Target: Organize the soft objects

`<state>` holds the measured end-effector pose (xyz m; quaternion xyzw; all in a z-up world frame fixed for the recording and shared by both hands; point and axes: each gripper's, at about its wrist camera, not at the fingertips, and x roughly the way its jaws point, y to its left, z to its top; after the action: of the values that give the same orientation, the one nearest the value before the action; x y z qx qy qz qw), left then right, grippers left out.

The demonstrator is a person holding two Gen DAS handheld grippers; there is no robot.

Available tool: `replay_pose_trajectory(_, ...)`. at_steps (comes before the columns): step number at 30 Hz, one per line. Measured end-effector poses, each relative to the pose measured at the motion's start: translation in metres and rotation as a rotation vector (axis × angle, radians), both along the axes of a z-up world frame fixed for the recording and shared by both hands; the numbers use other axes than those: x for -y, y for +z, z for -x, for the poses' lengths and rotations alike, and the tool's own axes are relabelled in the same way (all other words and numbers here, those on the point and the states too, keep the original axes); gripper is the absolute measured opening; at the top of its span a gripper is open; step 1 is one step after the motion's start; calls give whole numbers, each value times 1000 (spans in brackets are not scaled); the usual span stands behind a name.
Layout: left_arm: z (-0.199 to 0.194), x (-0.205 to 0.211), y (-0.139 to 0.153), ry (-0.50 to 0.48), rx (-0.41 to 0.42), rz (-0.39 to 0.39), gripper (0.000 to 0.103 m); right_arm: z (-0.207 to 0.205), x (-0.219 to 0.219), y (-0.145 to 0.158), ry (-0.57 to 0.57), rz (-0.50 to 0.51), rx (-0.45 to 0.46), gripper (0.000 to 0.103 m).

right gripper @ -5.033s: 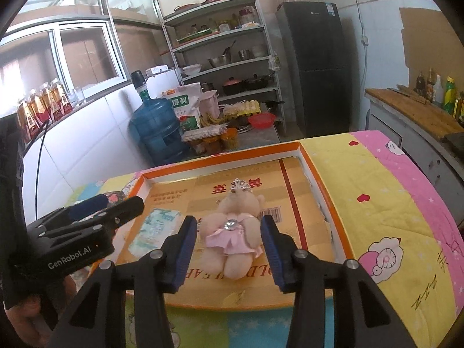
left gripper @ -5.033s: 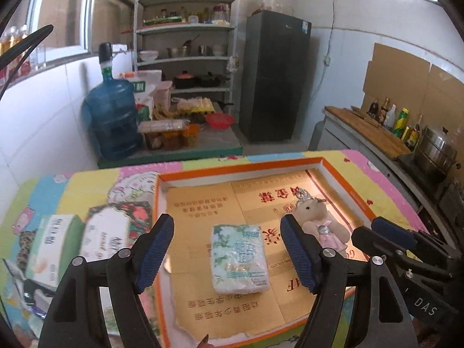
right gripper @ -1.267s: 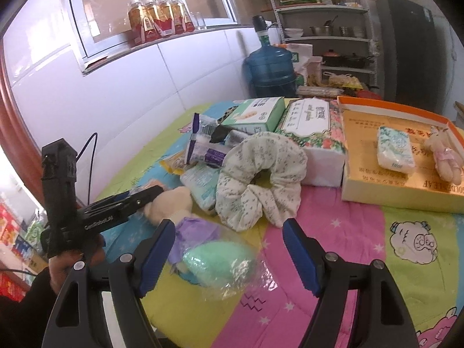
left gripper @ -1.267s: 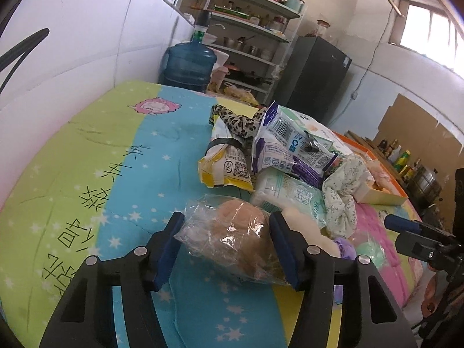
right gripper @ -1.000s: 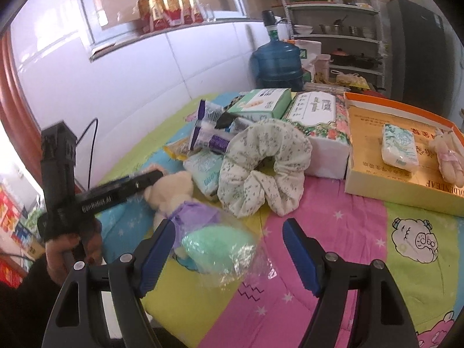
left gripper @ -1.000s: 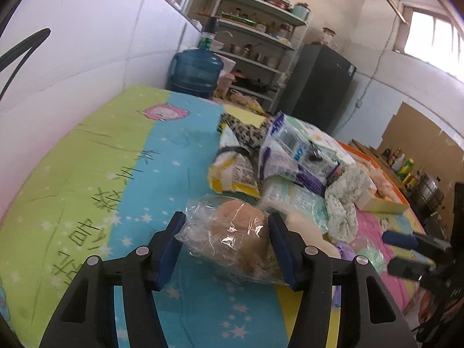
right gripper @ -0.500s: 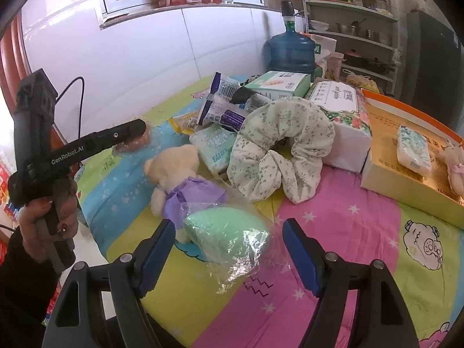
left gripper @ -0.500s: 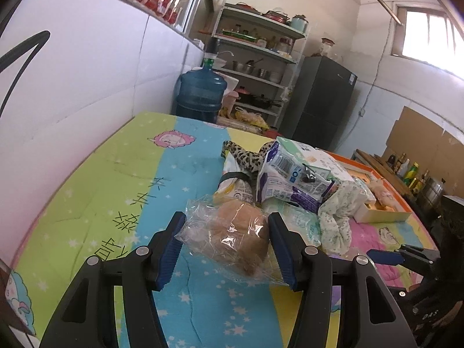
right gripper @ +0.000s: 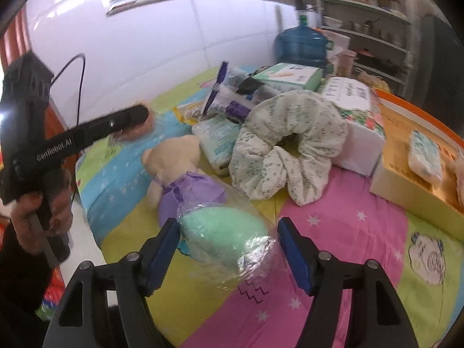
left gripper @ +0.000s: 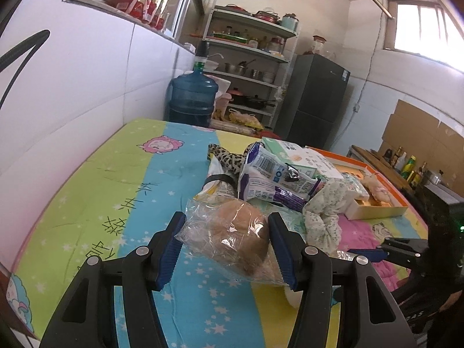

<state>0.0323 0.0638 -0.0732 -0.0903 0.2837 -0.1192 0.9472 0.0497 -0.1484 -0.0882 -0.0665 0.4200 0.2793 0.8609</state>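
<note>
Patterned cartoon bedding (left gripper: pixel 121 191) in green, blue, yellow and pink covers the work surface, set against a white tiled wall. Nearest the left wrist camera, the left gripper (left gripper: pixel 226 249) is seen clamped on a brown soft item wrapped in clear crinkled plastic (left gripper: pixel 232 232), both blue pads pressed into the wrapping. In the right wrist view, the right gripper (right gripper: pixel 229 249) is held wide apart around a mint-green soft item in clear plastic (right gripper: pixel 223 232); the left pad touches the wrap, the right pad stands clear. Just behind it lies a cream teddy bear in a purple dress (right gripper: pixel 179 168), face down. Beyond that, a floral fabric ring cushion (right gripper: pixel 287 145) rests against a white tissue pack (right gripper: pixel 356 116). Farther right, an orange-rimmed cardboard tray (right gripper: pixel 406 185) holds a small patterned tissue packet (right gripper: pixel 424 156).
</note>
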Motion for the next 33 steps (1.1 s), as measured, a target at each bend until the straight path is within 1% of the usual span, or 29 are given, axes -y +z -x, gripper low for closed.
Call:
replay_pose_trajectory(2, 0, 0, 0, 0, -2, -1, 60, -2, -3, -1, 22, 17, -1, 68)
replay_pose_trajectory(3, 0, -1, 0, 0, -3, -2, 60, -2, -4, -1, 32, 13, -4, 61)
replay_pose_trajectory(7, 0, 5, 2, -4, -2, -14, 60, -1, -1, 0, 29, -14, -4, 56)
replay_pose_trajectory(15, -1, 19, 9, -16, -2, -36, 60, 12, 15, 8, -7, -90, 19, 56)
replay_pose_trajectory(24, 1, 39, 22, -36, 23, -56, 60, 16, 34, 25, -55, -136, 62, 56)
replay_pose_trajectory(29, -1, 56, 33, -57, 47, -57, 60, 17, 51, 34, -94, -158, 91, 56)
replay_pose_trajectory(33, -5, 76, 44, -95, 69, -66, 60, 17, 69, 41, -137, -174, 115, 56)
